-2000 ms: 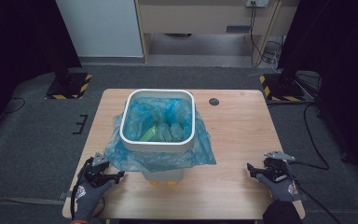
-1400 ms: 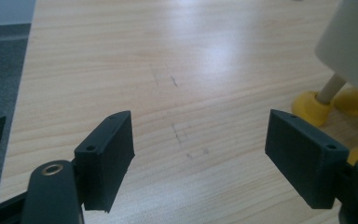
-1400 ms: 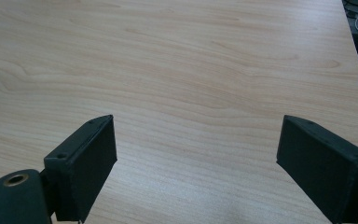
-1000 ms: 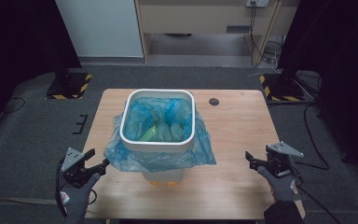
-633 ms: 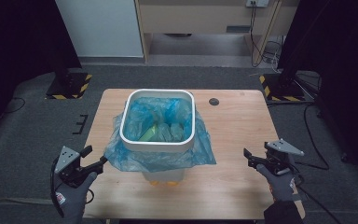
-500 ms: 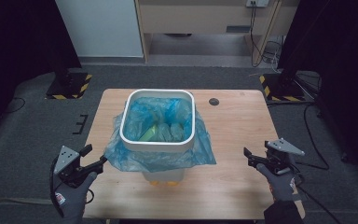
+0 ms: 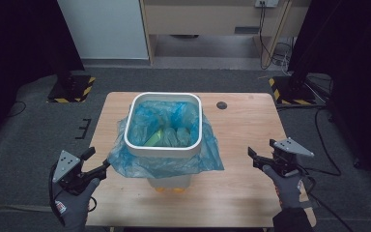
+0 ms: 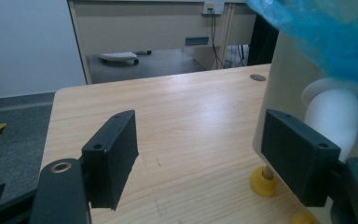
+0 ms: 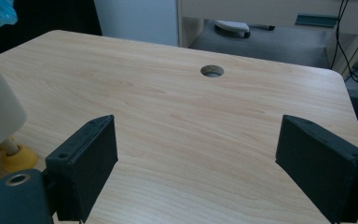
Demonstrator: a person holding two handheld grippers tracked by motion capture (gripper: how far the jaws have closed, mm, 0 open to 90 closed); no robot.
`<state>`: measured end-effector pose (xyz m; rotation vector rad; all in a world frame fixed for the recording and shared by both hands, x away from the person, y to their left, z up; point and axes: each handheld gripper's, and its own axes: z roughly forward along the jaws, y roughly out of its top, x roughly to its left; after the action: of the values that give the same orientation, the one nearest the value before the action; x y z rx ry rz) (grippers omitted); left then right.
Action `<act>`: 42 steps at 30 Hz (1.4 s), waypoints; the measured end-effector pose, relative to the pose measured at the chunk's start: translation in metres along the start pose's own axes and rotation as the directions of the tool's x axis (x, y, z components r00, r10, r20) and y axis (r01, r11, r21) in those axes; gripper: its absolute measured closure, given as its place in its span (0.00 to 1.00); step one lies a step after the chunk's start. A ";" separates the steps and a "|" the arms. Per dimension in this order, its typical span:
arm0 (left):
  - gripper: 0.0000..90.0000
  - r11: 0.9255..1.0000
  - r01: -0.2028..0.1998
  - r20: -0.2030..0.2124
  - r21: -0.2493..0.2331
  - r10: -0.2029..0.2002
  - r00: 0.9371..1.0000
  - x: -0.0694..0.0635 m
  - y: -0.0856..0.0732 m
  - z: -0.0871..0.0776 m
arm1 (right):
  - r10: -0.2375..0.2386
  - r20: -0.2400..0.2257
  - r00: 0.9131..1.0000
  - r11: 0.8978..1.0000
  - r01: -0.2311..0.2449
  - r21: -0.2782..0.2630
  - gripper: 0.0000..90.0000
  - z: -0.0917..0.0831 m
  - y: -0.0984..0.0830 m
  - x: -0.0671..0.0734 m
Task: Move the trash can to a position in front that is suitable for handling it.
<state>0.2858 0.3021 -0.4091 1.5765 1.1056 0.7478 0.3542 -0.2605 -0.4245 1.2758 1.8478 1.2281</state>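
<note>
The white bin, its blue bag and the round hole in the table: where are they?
white bin (image 7: 164, 148), high view, front rim.
blue bag (image 7: 178, 163), high view, overhanging skirt.
round hole (image 9: 212, 71), right gripper view, its middle.

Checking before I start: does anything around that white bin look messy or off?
The blue liner bag isn't tucked neatly: it spills loosely over the white bin rim, bunching lowest toward the person. Nothing looks spilled on the table.

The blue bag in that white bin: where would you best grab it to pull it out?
Probably by the loose skirt of the blue bag that hangs outside the white bin, from the near left, where the left tool stands open beside it. The draped, crumpled film there offers a fold to pinch; inside, it lies against the walls.
</note>
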 end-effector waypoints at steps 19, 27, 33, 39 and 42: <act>0.32 0.999 -0.026 0.032 -0.035 0.027 0.999 -0.015 0.013 -0.011 | -0.041 -0.098 0.994 0.998 0.037 -0.050 0.14 0.000 0.028 0.035; 0.34 0.999 -0.033 0.066 -0.021 0.035 0.997 -0.022 0.012 -0.011 | -0.067 -0.157 0.985 0.997 0.058 -0.058 0.15 -0.008 0.032 0.051; 0.34 0.998 -0.055 0.082 -0.018 0.057 0.995 -0.028 0.013 -0.010 | -0.039 -0.198 0.979 0.997 0.026 -0.067 0.15 -0.015 0.032 0.053; 0.34 0.997 -0.075 0.094 0.006 0.074 0.993 -0.033 0.010 -0.005 | -0.042 -0.236 0.971 0.998 0.032 -0.049 0.15 -0.016 0.029 0.058; 0.35 0.997 -0.075 0.100 0.011 0.073 0.992 -0.034 0.009 -0.004 | -0.051 -0.243 0.969 0.998 0.041 -0.046 0.15 -0.018 0.028 0.058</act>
<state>0.2723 0.2719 -0.3973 1.6570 0.9871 0.7040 0.3287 -0.2095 -0.3891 1.0934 1.9995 1.4443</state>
